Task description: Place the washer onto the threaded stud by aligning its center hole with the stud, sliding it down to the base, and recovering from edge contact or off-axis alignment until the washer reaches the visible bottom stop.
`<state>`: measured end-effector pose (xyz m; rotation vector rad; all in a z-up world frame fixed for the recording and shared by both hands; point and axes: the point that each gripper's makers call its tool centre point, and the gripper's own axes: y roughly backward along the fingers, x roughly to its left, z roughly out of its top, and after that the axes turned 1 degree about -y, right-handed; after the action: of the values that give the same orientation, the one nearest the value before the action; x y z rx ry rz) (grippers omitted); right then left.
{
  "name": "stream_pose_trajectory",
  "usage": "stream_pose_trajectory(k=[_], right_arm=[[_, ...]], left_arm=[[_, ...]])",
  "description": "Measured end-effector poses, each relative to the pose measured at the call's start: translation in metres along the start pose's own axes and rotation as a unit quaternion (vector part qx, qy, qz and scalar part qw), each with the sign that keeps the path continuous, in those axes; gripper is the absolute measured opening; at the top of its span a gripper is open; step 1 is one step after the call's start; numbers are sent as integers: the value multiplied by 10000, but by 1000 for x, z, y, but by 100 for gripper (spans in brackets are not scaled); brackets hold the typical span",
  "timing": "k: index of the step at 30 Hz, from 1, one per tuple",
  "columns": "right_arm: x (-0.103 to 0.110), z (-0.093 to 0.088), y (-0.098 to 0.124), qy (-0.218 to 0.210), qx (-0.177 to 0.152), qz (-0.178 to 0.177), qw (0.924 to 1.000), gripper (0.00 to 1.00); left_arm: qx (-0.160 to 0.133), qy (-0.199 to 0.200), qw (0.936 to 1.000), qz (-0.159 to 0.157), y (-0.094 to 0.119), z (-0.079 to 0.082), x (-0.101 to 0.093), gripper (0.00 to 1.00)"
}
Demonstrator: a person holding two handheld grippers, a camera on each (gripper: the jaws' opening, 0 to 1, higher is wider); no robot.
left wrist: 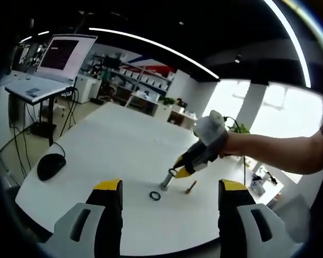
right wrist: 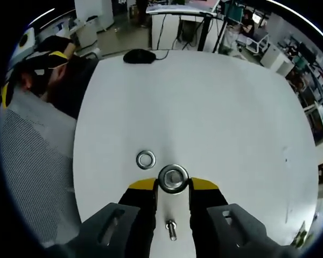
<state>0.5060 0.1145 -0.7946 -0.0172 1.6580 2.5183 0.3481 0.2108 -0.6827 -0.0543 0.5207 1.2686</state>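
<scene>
In the left gripper view a short grey threaded stud (left wrist: 166, 184) stands upright on the white table (left wrist: 113, 140). My right gripper (left wrist: 178, 171), held by a gloved hand, comes in from the right. It is shut on a dark washer (left wrist: 173, 172) held tilted at the stud's top. The right gripper view looks straight down: the right gripper (right wrist: 173, 186) grips the steel washer (right wrist: 173, 179) by its rim, and grey metal shows through its hole. My left gripper (left wrist: 171, 187) hovers open in front of the stud, holding nothing.
A second washer (left wrist: 155, 195) (right wrist: 146, 159) lies flat beside the stud. A small bolt (left wrist: 191, 187) (right wrist: 171, 229) lies near it. A black mouse (left wrist: 51, 165) (right wrist: 140, 55) sits near the table's edge. A laptop (left wrist: 48, 70) stands on a stand beyond the table.
</scene>
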Motion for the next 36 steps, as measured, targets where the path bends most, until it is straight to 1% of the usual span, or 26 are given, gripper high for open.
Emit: stream_pose_trajectory(k=[7,14,19,27,30,32,36], right_arm=[[-4,1,-6,22,26,50,10000,23],[-4,-5,-11,60,133,129,9998,23],[-3,-9,-22,-10,170,181,9997,23],[-1,-21,-44,-56,354,303,9989,23],[-1,-21,-47,-49,372,322,9988,23],[0,-22,-48,81,403,352,9985,23],[0,-22,-48,116,425,359,9984,23]], left_arm=[[47,17,10000,-4,-1,-1,0,71],[42,35,10000,9,-1,-1,1,71],[52,37,10000,14,-1,-2,1,71],[75,33,10000,42,-1,-2,2,71],[84,27,10000,42,-1,-2,2,71],[81,26,10000,43,-1,-2,2,71],[81,19,10000,35,-1,-2,2,71]])
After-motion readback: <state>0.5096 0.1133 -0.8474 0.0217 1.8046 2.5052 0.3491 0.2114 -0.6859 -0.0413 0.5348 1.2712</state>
